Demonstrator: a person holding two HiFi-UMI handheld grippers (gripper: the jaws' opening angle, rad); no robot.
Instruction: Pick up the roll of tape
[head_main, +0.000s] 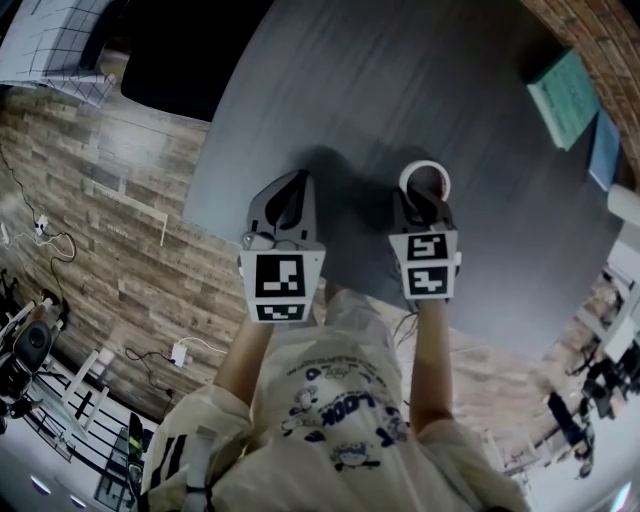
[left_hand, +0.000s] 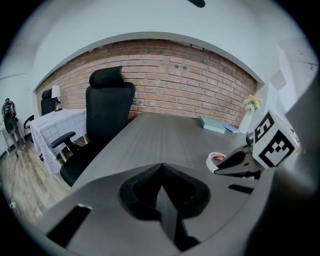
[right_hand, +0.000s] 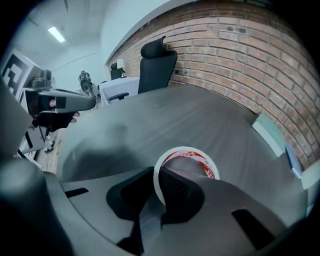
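From the head view, the grey table (head_main: 400, 80) fills the upper part of the picture, and both grippers reach down to it from the person's bare forearms. The left gripper (head_main: 293, 185) points at bare tabletop, its marker cube (head_main: 280, 283) facing the camera. The right gripper (head_main: 425, 203) has its tips at the near edge of the roll of tape (head_main: 411, 173), a white ring lying flat on the table, well clear of the teal book (head_main: 565, 97) and the blue book (head_main: 603, 150) at the far right. Wood-plank floor (head_main: 120, 250) shows at the left. In the left gripper view, the left gripper (left_hand: 161, 167) has its dark pads closed together with nothing between them, above the table (left_hand: 165, 135). To its right the right gripper (left_hand: 234, 161) meets the roll of tape (left_hand: 214, 158); a black office chair (left_hand: 105, 115) stands at the table's left edge before a brick wall (left_hand: 180, 85). In the right gripper view, the right gripper (right_hand: 156, 177) is clamped on the near wall of the roll of tape (right_hand: 185, 150): one pad sits outside the ring and the other inside it, against the white band. The roll rests on the table (right_hand: 175, 115), and the left gripper (right_hand: 60, 102) shows apart at the far left.
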